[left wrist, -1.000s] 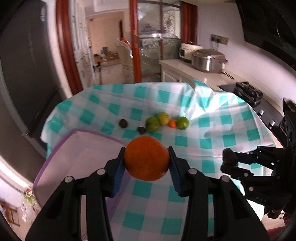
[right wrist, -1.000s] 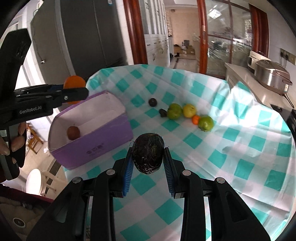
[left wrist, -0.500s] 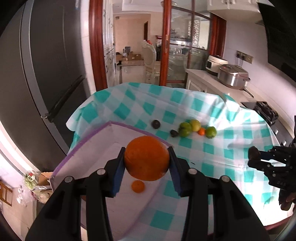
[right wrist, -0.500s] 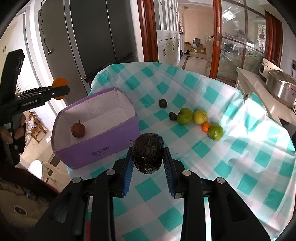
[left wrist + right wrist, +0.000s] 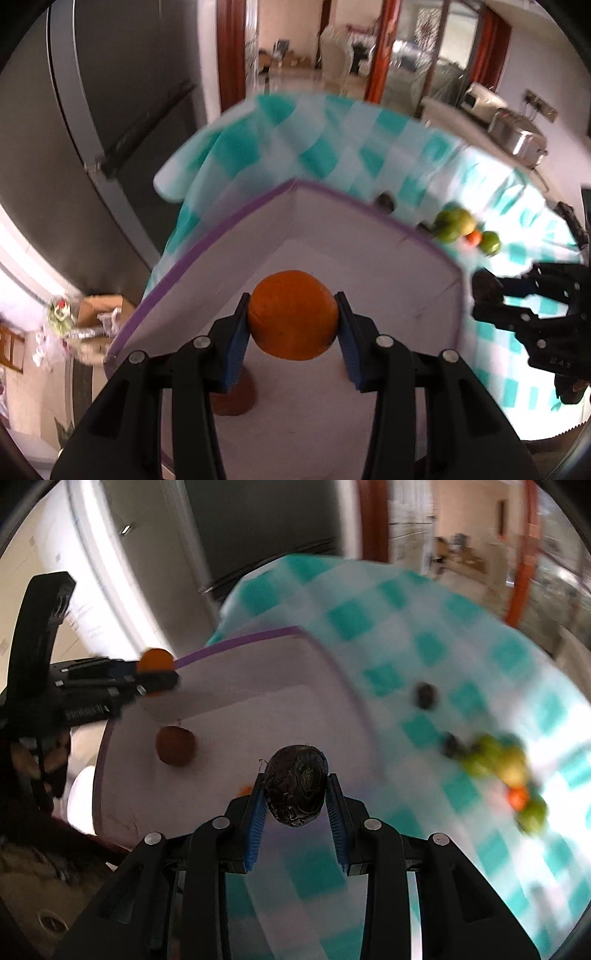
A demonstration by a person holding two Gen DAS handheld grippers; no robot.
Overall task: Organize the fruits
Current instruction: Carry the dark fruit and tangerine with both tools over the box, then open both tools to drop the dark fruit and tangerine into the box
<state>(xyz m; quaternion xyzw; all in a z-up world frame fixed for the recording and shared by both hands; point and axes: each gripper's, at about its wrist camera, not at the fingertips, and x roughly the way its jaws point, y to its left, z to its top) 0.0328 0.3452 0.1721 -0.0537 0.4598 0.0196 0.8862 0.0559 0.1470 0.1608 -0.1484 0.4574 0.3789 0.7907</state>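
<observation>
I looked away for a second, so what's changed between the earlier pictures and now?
Both grippers swung over the purple box: the left gripper carried the orange above its inside, and the right gripper brought the dark fruit over its near edge. Both grips stayed shut; the brown fruit stayed in the box.

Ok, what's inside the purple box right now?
One brown fruit lies on the floor of the purple box. An orange speck shows behind the right gripper; the rest there is hidden.

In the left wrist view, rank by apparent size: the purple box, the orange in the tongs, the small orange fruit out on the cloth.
1. purple box
2. orange, though nearness to the camera inflates it
3. small orange fruit, far off and blurred
</observation>
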